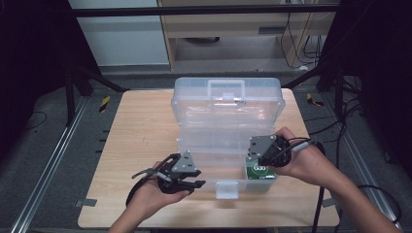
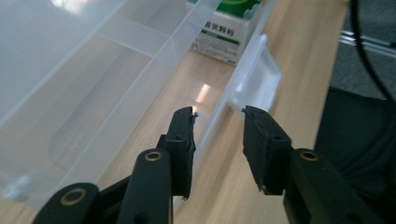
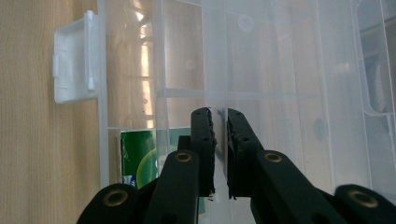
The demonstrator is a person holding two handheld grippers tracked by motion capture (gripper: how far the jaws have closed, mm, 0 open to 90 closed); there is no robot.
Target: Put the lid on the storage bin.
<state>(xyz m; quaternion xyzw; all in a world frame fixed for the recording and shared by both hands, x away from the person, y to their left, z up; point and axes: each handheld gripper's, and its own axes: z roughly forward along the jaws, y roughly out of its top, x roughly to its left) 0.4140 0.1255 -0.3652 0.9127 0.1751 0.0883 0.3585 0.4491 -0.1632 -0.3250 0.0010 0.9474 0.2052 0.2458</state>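
The left claw (image 2: 218, 112) stands wide open, empty, astride the clear box's (image 1: 227, 104) front wall. The right claw (image 3: 218, 113), nearly closed, holds nothing; a green carton (image 3: 140, 156) lies just left of it.

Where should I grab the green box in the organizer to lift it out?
Grip the green box by its top edge, coming straight down from above. It sits snug in the front right compartment of the clear organizer, so only its top is likely free to pinch.
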